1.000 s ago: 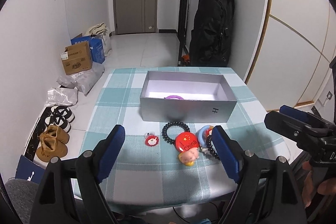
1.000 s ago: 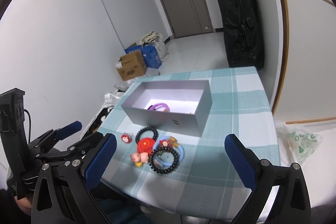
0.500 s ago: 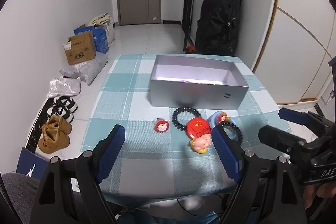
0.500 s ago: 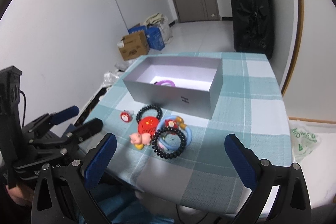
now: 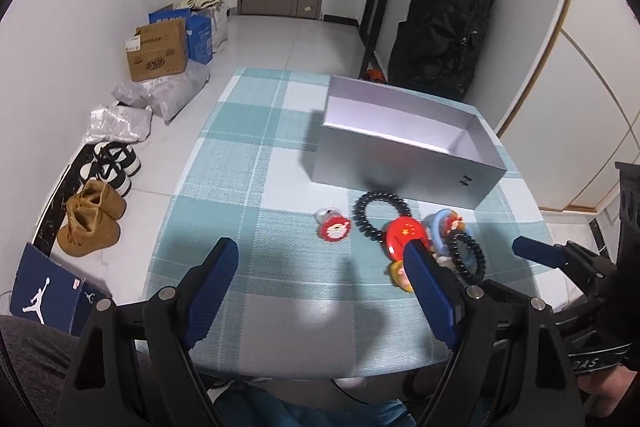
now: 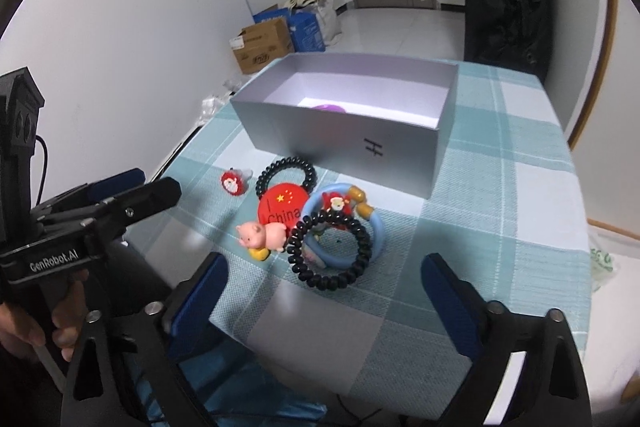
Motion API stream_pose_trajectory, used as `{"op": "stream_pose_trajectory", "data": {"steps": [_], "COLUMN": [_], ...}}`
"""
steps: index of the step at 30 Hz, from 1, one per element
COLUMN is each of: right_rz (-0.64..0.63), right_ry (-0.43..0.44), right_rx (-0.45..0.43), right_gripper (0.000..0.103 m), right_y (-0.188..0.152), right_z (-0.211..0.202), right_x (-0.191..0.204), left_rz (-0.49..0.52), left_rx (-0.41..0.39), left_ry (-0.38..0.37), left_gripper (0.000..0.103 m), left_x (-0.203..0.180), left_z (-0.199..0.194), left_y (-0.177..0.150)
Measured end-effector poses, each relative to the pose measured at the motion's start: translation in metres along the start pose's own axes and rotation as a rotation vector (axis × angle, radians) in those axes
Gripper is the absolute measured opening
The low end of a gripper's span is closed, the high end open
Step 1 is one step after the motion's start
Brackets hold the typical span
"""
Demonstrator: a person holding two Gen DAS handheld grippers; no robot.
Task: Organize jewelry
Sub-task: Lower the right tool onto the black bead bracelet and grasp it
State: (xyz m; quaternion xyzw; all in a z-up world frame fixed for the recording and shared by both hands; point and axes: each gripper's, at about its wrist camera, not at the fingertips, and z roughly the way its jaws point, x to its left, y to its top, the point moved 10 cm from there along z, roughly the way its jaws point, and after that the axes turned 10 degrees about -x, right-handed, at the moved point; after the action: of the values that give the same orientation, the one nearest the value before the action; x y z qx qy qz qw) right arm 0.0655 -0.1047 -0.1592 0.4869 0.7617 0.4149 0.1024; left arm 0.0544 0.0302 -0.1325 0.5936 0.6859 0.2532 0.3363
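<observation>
Both the left gripper and the right gripper hover wide open and empty before the beaded bracelets clustered beside the grey box, probably so either can pick one for boxing.

Left gripper and right gripper both gape wide (nothing held), side by side.

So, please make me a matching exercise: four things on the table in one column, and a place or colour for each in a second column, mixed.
Things:
1. grey box
2. purple ring
3. small Santa charm
4. blue ring

Descriptions:
A. lies alone, left of the pile
B. under a black bead bracelet
C. marked with an H
D. inside the box

Pairs: 1-C, 2-D, 3-A, 4-B
</observation>
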Motion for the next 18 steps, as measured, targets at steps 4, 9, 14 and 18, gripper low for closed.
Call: {"op": "stream_pose_trajectory", "data": {"steps": [4,9,14,18], "right_rz": [-0.007,-0.017,-0.009,0.003], "right_ry": [0.008,0.000,-0.011,-0.002], "right_rx": [0.026,0.047,0.056,0.053], "right_gripper": [0.081,0.063,0.049,0.046], "right_y": [-0.003,-0.005,-0.007,-0.006], "right_z": [0.011,0.020,0.025,0.022], "right_x": [0.002,0.000,-0.004,-0.005], "left_rz": [-0.033,-0.054,-0.089,-0.098], "left_rx": [0.024,0.048,0.064,0.082], "left_ry": [-0.017,-0.018,-0.025,-0.023], "left_gripper": [0.081,0.081,0.081,0.081], "left_x": [0.006,0.013,0.019,0.022], "left_z": [0.005,0.011,0.014,0.017], "left_y": [-0.002,-0.005,-0.007,-0.009]}}
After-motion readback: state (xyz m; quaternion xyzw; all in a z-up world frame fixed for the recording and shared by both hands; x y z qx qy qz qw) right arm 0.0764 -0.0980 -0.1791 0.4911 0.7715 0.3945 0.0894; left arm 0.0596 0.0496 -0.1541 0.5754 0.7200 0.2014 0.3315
